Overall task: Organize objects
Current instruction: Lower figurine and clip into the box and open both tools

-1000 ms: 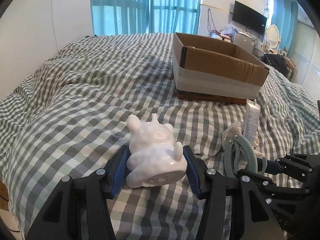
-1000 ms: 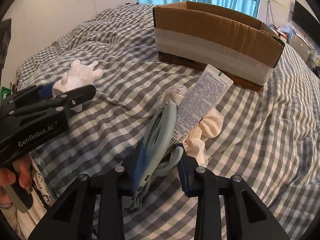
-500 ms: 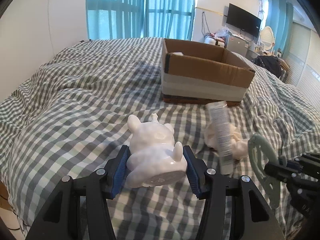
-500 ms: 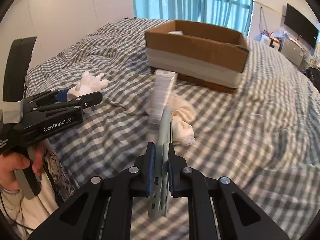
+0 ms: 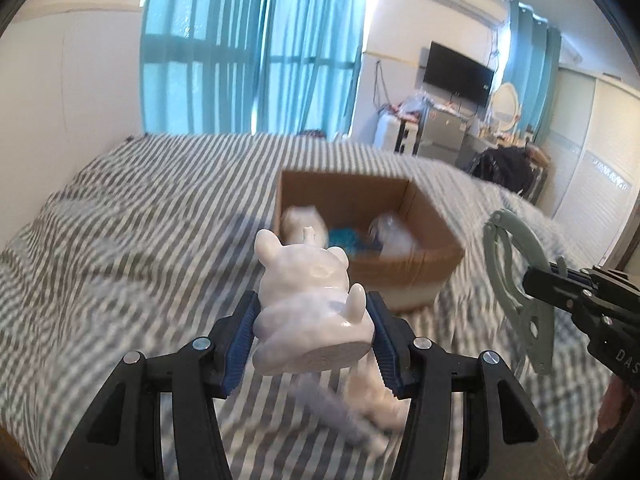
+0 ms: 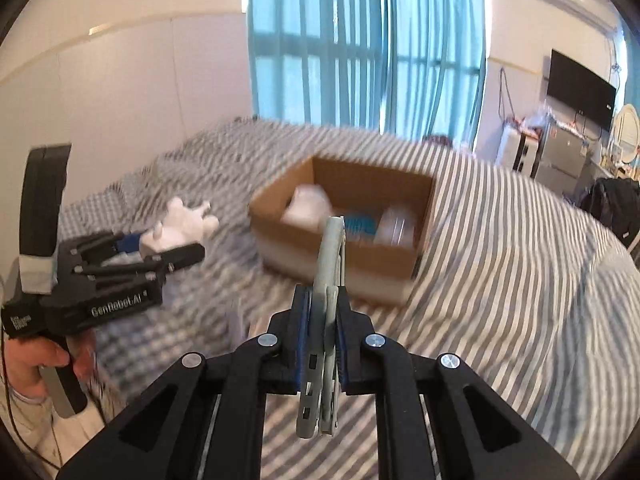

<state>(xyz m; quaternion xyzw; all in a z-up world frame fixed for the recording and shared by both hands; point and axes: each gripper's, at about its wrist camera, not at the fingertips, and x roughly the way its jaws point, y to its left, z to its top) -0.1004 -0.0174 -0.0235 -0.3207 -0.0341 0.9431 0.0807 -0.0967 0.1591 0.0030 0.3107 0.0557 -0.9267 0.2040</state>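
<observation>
I hold the white figurine (image 5: 308,304) in my left gripper (image 5: 312,344), clamped at its waist above the bed (image 5: 120,260); it looks glossy, hard, breakable. My right gripper (image 6: 323,332) pinches the stiff green clip (image 6: 326,280). The box (image 5: 436,236) sits at 12 o'clock.

box contents (image 5: 360,236) blurred, bedspread (image 5: 120,248) smeared

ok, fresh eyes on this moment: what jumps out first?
Both grippers are loaded and held above the checked bed. The left gripper clamps a glossy white animal figurine front and centre, the right gripper pinches a flat grey-green clip tool. Ahead sits an open cardboard box, already holding blurred white, blue and clear items.
</observation>
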